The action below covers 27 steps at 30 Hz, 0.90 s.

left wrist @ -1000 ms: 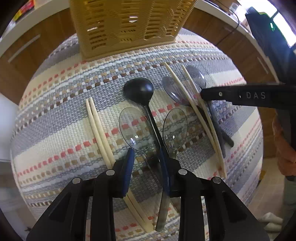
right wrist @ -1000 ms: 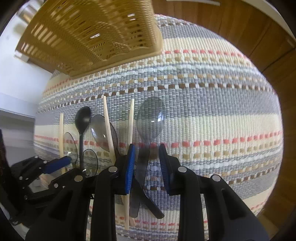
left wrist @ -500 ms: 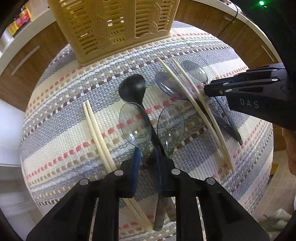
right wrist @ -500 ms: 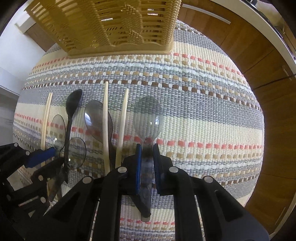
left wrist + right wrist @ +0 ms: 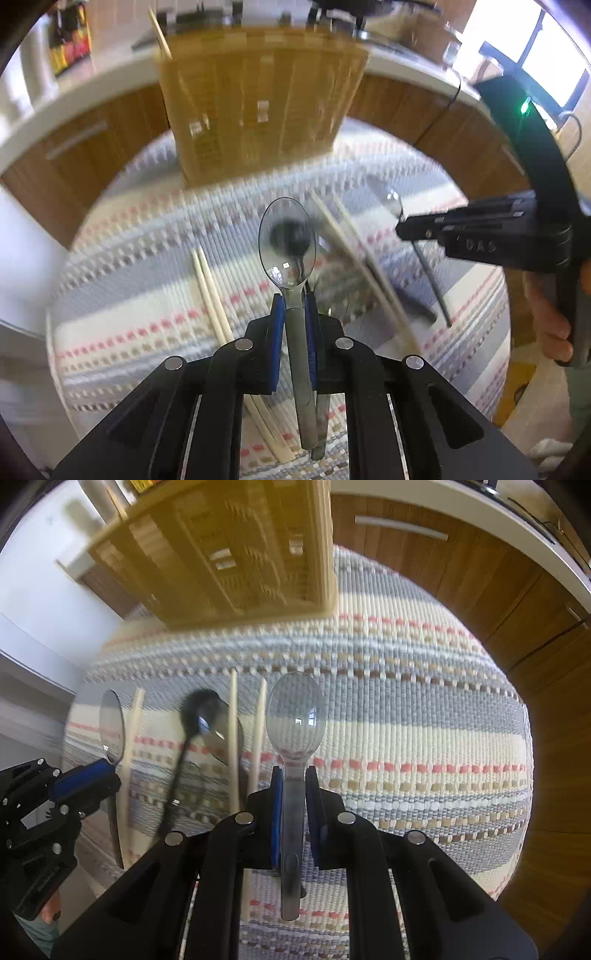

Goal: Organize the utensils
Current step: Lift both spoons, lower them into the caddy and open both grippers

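Observation:
My left gripper point(image 5: 293, 295) is shut on the handle of a clear plastic spoon point(image 5: 287, 243) and holds it lifted above the striped mat point(image 5: 147, 306). My right gripper point(image 5: 294, 771) is shut on another clear plastic spoon point(image 5: 296, 716), also lifted off the mat. A black spoon point(image 5: 195, 709), another clear spoon point(image 5: 221, 738) and cream chopsticks point(image 5: 232, 734) lie on the mat. A chopstick pair point(image 5: 210, 291) lies left of my left gripper. The tan woven basket point(image 5: 258, 103) stands at the mat's far edge.
The right gripper's body point(image 5: 491, 236) shows at the right of the left wrist view; the left gripper point(image 5: 74, 782) shows at the lower left of the right wrist view. Wooden cabinets point(image 5: 461, 572) and a white counter surround the round table.
Both grippers closed on a clear spoon each and lifted them off the mat, rising and tilting toward the basket.

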{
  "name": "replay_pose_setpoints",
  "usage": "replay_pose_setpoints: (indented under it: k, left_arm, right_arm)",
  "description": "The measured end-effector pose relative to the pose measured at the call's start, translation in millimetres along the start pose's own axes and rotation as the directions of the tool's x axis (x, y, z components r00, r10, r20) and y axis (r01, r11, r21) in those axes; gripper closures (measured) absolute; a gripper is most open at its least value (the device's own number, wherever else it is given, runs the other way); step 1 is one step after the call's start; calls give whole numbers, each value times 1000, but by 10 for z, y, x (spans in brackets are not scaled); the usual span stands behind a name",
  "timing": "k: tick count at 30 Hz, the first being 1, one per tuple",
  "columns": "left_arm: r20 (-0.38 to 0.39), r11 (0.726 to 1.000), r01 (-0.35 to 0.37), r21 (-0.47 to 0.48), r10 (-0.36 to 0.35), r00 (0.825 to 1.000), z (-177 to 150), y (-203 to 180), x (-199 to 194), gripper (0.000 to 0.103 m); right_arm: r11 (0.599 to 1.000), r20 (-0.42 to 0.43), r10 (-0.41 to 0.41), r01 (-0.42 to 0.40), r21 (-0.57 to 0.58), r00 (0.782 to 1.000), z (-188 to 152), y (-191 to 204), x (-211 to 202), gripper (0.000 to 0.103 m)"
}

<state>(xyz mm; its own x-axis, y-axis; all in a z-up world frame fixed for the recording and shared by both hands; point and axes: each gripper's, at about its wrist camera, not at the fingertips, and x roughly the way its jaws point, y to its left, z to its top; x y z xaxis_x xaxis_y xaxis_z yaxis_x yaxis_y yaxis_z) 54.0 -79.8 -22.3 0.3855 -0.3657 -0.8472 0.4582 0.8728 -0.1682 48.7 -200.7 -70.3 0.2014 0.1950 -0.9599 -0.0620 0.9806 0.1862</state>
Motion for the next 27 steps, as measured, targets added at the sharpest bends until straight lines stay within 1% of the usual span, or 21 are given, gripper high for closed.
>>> replay_pose_setpoints:
  k: [3,4,5,6,8,9,11,12,13,14,16,17,18,19,20,21,22,23,24,25,27]
  left_arm:
    - [103,1000,9,-7,-8,995,73,63,-308,94]
    - [138,1000,10,-11,-8,990,101,93,-409,94]
    - [189,1000,10,-19,-6,982,149,128,-554,94]
    - [219,1000,11,-24,-5,976,225,209,-629,94]
    - [293,999,16,-36,-4,956,340,265,-854,94]
    - [338,999,18,-39,-4,941,412,311,-986,94]
    - [397,998,27,-49,-6,918,528,364,-1167,94]
    - [435,998,38,-58,-9,900,609,416,-1281,94]
    - [455,997,41,-61,-9,890,673,393,-1375,94]
    - [479,997,43,-63,-8,878,724,401,-1450,94]
    - [528,997,38,-60,-1,849,830,419,-1594,94]
    - [556,998,27,-58,9,831,899,429,-1650,94]
    - [574,998,20,-57,16,819,923,432,-1664,94]
    - [592,998,18,-58,19,806,976,419,-1685,94]
    - [616,998,32,-57,10,788,1038,445,-1709,94]
    - [631,997,46,-54,-2,775,1072,455,-1709,94]
    - [650,997,53,-54,-5,760,1109,465,-1706,94]
    - [660,997,52,-56,-2,751,1138,473,-1696,94]
    - [679,998,43,-53,5,734,1178,475,-1666,94]
    - [693,998,38,-46,4,721,1206,472,-1640,94]
    - [732,999,22,-25,3,682,1267,462,-1566,94]
  right_arm:
    - [1000,68,26,-25,-12,997,10,6,-254,93]
    - [999,89,35,-34,-17,995,25,-16,-357,93]
    - [999,114,48,-46,-22,992,41,-12,-456,93]
    - [998,145,61,-57,-30,988,78,-24,-593,93]
    - [997,203,73,-65,-47,976,120,-11,-821,93]
    - [996,235,76,-64,-58,969,155,12,-935,93]
    - [995,322,75,-51,-84,944,239,66,-1176,93]
    - [994,350,77,-47,-94,934,275,60,-1231,93]
    - [993,401,79,-37,-110,913,368,68,-1466,93]
    - [993,428,80,-32,-117,900,384,82,-1528,93]
    - [991,515,74,-5,-135,854,476,161,-1750,93]
    - [990,545,67,10,-137,836,500,166,-1863,93]
    - [990,600,47,43,-135,799,549,195,-1963,93]
    - [989,634,35,63,-132,773,569,236,-2048,93]
    - [988,671,33,75,-132,740,617,250,-2109,93]
    - [988,689,42,71,-134,723,648,250,-2129,93]
    - [989,713,61,56,-140,698,696,253,-2176,93]
    - [989,738,67,55,-140,671,743,256,-2206,93]
    - [988,764,64,66,-139,642,786,272,-2218,93]
    - [987,780,63,75,-140,622,808,282,-2213,93]
    - [986,812,48,102,-132,582,861,315,-2213,93]
